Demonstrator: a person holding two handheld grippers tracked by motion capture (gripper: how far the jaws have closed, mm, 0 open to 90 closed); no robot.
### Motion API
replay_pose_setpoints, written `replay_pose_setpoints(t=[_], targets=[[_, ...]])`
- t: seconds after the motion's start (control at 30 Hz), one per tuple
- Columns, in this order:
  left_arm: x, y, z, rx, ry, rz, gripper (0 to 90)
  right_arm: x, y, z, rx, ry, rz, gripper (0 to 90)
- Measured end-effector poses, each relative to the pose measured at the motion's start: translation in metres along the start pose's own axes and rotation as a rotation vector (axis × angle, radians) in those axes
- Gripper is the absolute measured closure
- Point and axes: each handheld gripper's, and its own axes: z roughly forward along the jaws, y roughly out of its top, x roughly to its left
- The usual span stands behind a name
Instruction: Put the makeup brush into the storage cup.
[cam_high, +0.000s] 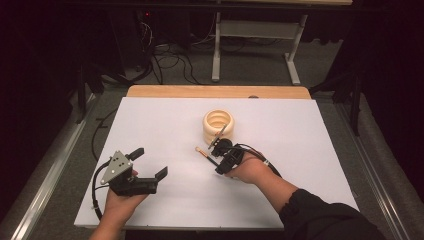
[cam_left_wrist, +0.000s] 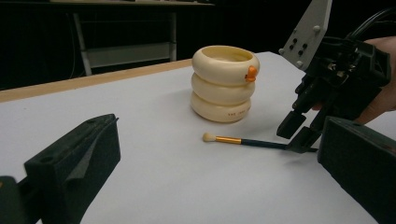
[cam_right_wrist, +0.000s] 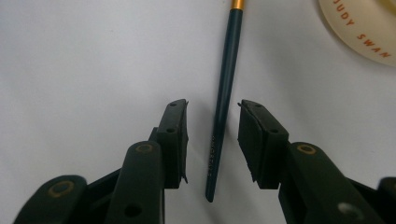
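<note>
Just up and to the right of my right gripper's (cam_right_wrist: 212, 135) jaws, the cream, ring-stacked ceramic holder (cam_right_wrist: 362, 28) carries brown capital letters along its bottom ring; I read "UDY SWAN", with the start cut off at the frame edge. Between those jaws, the dark teal, slender-handled makeup brush (cam_right_wrist: 224, 98) has faint lettering near its tail end, too small for me to make out.
</note>
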Motion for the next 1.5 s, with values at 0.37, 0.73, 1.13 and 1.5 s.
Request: replay_pose_setpoints(t=[0.37, 0.73, 1.13, 1.5], targets=[[0.001, 0.001, -0.001, -0.007, 0.0, -0.002, 0.0, -0.003, 0.005, 0.006, 0.078, 0.005, -0.002, 76.2], [0.0, 0.001, 0.0, -0.008, -0.003, -0.004, 0.0, -0.002, 0.008, 0.01, 0.115, -0.014, 0.012, 81.5], [-0.002, 0.001, -0.001, -0.01, -0.004, -0.007, 0.0, -0.002, 0.012, 0.012, 0.135, -0.019, -0.005, 84.7], [0.0, 0.001, -0.002, -0.01, 0.0, -0.007, 0.0, -0.001, 0.012, 0.011, 0.141, -0.016, 0.006, 86.9]])
